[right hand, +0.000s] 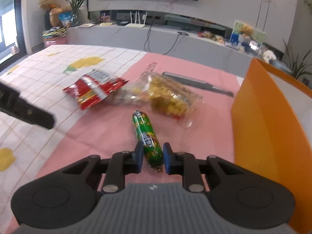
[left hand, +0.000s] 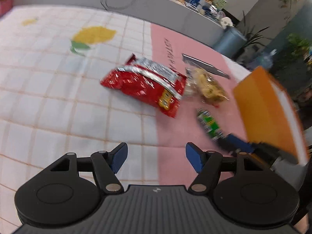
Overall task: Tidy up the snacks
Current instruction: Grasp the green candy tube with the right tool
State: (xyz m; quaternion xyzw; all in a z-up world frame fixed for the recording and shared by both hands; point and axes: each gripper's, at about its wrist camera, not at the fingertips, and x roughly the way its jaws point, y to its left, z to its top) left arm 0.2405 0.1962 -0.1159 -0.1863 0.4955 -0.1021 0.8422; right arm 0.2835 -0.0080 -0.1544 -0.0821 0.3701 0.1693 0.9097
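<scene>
A: Right wrist view: right gripper [right hand: 151, 159] clamped on green sausage stick [right hand: 148, 136], lying on pink mat [right hand: 109, 132] beside orange box [right hand: 263, 128].
B: Left gripper [left hand: 156, 157]?
A: Jaws apart, holding nothing.

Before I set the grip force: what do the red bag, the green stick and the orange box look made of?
Red bag: glossy foil-like film, crinkled with bright glints. Green stick: smooth printed plastic casing, apparently clipped at its near end, pinched by the right gripper. Orange box: matte, flat stiff panels, probably cardboard, possibly plastic.
</scene>
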